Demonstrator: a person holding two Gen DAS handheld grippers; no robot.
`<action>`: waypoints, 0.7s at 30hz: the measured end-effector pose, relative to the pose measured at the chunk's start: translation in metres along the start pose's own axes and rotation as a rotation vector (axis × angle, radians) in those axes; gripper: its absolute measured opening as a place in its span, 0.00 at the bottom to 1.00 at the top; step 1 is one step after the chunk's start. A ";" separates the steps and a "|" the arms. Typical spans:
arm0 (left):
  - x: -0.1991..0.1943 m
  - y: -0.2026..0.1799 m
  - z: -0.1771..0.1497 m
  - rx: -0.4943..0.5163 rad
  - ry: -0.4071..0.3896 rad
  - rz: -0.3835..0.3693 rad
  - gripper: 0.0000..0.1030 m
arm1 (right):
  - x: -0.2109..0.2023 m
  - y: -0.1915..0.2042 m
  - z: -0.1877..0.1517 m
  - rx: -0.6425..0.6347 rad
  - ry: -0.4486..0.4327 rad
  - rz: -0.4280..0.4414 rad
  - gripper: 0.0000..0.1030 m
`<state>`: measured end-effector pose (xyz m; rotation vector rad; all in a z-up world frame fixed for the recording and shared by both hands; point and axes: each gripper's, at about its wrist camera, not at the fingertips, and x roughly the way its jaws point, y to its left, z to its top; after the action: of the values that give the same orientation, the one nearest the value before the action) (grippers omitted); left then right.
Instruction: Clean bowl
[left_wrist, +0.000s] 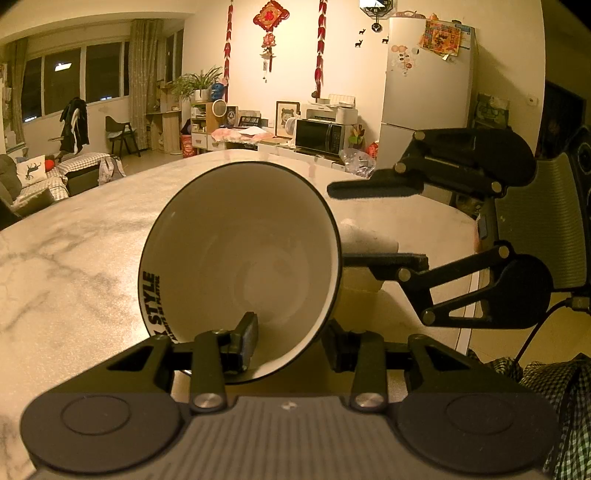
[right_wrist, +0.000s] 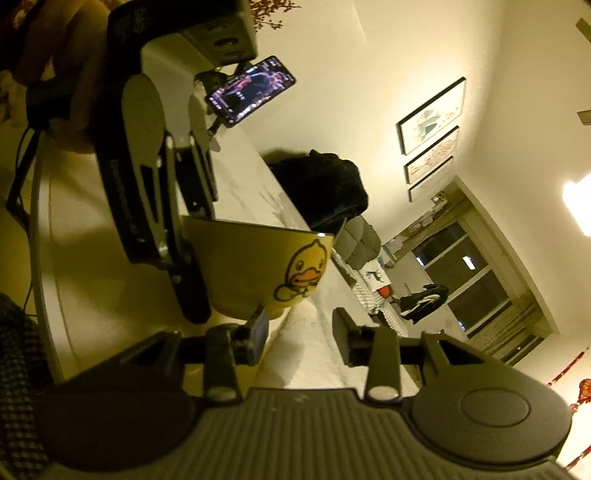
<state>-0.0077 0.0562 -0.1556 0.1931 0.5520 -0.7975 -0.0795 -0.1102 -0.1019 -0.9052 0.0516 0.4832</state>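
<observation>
Jaws of the left gripper (left_wrist: 291, 341) are clamped on the near rim of the bowl (left_wrist: 240, 266): one finger (left_wrist: 246, 341) sits inside the bowl, the other outside its wall. The gripper points forward and downward over the marble-patterned tabletop (left_wrist: 74, 251). The bowl is tipped on its side, opening facing the camera; the interior is white, the rim dark-edged, with black lettering "STYLE" on the outer wall. The right gripper (left_wrist: 376, 221) stands just right of the bowl, rolled on its side, jaws apart, with a pale wad (left_wrist: 369, 238) between them; whether the pads touch it cannot be told.

Right wrist view: jaws of the right gripper (right_wrist: 301, 332) stand apart, with no pad seen pressing anything. The view is strongly rolled. The bowl's (right_wrist: 255, 266) outside is yellow with a cartoon duck; the left gripper (right_wrist: 192, 236) grips its rim. A phone (right_wrist: 251, 90) is mounted beyond.
</observation>
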 end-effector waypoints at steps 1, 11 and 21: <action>0.000 0.000 0.000 0.000 0.000 0.000 0.38 | 0.000 -0.002 -0.001 0.022 0.004 -0.003 0.44; 0.000 0.000 0.001 -0.003 0.000 -0.005 0.38 | 0.017 -0.030 -0.019 0.357 0.096 0.119 0.43; -0.002 -0.006 0.000 0.009 0.007 0.005 0.38 | 0.037 -0.060 -0.028 0.665 0.105 0.150 0.16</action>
<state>-0.0132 0.0530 -0.1547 0.2054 0.5546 -0.7946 -0.0163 -0.1483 -0.0837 -0.2725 0.3577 0.5121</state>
